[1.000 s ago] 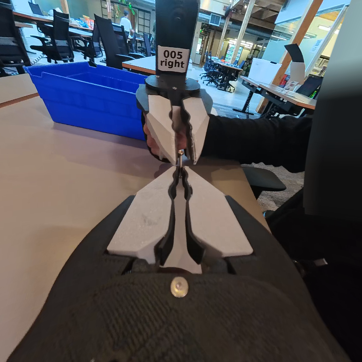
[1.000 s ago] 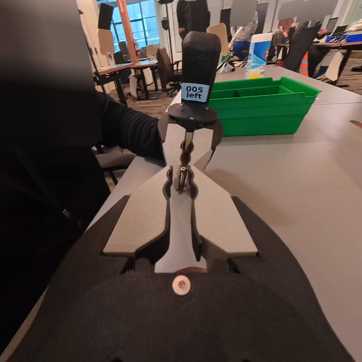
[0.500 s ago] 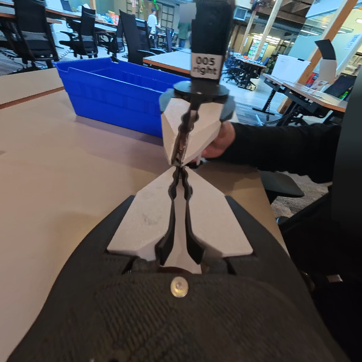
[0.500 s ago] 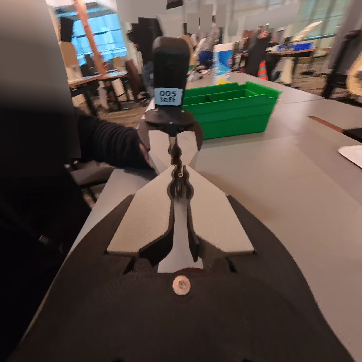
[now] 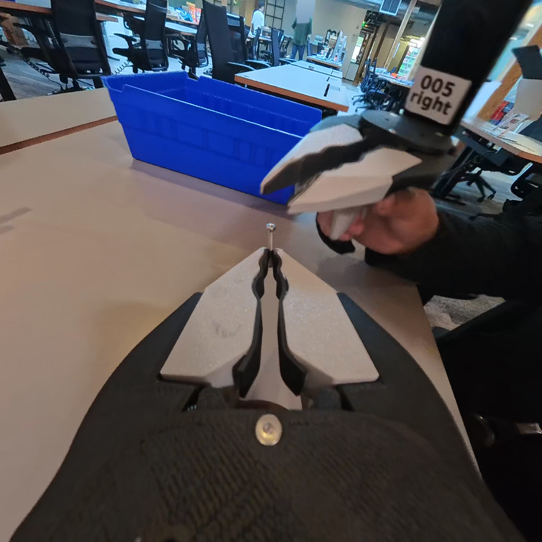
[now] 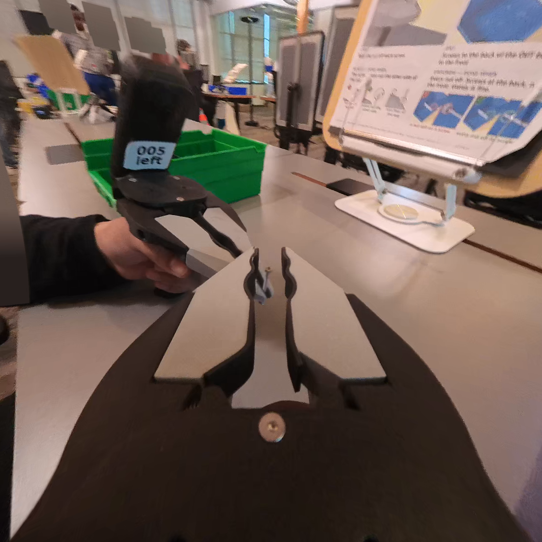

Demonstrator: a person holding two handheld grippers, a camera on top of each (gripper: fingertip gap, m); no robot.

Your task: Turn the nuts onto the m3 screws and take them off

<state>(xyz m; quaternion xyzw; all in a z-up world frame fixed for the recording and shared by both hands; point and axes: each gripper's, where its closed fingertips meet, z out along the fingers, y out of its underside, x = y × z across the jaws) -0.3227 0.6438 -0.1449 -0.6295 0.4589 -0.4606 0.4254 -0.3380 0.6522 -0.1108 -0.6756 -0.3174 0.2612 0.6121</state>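
My left gripper (image 5: 270,252) is shut on a thin silver M3 screw (image 5: 270,237). The screw sticks out past the fingertips, head outward, above the grey table (image 5: 88,264). My right gripper (image 5: 277,198) hovers up and to the right of the screw, apart from it and tilted. In the right wrist view my right gripper (image 6: 269,252) is open with nothing between its pads. Just beyond its gap are the left gripper's tips (image 6: 262,293) and the screw (image 6: 267,275). I cannot see a nut in either view.
A blue bin (image 5: 205,132) stands on the table behind the screw. A green bin (image 6: 223,164) sits behind the left gripper. A document stand with an instruction sheet (image 6: 440,88) stands on a white base (image 6: 410,225) at the right. The table's edge (image 5: 422,308) is near the person's sleeve. Less than 4 cm separates the two grippers' tips.
My right gripper was shut tip to tip at the screw's end. It has opened and swung away up and to the right. My left gripper still holds the screw.
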